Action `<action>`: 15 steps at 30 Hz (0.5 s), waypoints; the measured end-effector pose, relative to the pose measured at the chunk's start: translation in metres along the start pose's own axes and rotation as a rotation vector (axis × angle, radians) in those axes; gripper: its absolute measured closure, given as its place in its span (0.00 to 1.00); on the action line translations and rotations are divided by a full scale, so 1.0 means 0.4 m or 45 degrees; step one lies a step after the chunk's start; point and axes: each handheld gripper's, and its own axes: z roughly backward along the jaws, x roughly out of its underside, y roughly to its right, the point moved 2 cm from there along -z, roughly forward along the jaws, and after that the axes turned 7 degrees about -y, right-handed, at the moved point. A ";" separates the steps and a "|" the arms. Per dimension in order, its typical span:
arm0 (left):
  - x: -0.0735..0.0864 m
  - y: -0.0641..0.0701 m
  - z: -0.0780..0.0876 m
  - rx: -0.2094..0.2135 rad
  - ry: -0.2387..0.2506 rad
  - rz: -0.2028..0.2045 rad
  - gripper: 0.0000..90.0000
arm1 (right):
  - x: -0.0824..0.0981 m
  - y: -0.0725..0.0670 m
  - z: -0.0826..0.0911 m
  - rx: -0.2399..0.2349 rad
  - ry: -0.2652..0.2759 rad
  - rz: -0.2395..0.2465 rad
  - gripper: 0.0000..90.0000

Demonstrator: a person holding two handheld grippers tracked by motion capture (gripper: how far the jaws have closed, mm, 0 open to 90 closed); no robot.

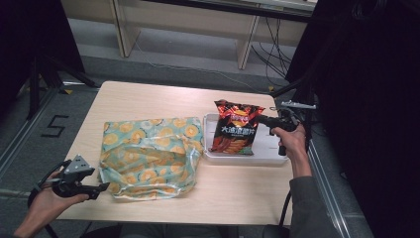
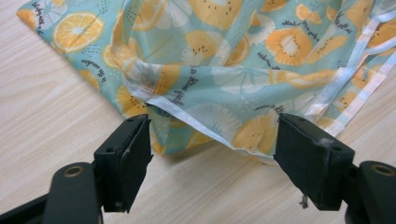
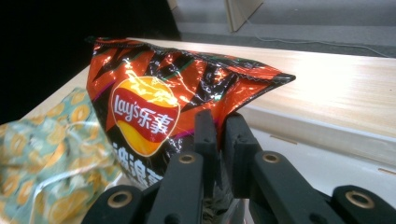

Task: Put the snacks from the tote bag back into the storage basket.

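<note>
Nearest the person, the left tongs (image 1: 101, 187) rest low at the front left of the counter (image 1: 148, 96), jaws spread wide and holding nothing. In the left gripper view the folded hem of the fruit-print bag (image 2: 224, 70) lies just ahead of the gap between them, not pinched. The bag lies slumped on the counter, a teal plastic carrier with orange slices printed on it. Its mouth seems to face the tray, though whether anything is inside cannot be told.

Beyond it, on the right, the right tongs (image 3: 219, 135) are closed on the edge of the crisp packet (image 3: 154, 98), the foil squeezed between both jaws. The packet stands upright in the white tray (image 1: 267, 154), which sits on the counter just beside the bag; nothing else is visible in it.

The work appears to be moving the crisps into the bag. To do it well, the left tongs should first close on the upper layer of the hem and lift it, so the mouth gapes. The right hand should keep its pinch on the seam rather than the puffed middle, carry the packet low across, and slide it in bottom first.
</note>
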 end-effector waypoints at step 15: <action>0.000 0.000 -0.003 0.009 -0.007 -0.005 0.29 | -0.031 0.000 -0.028 0.077 -0.031 0.063 1.00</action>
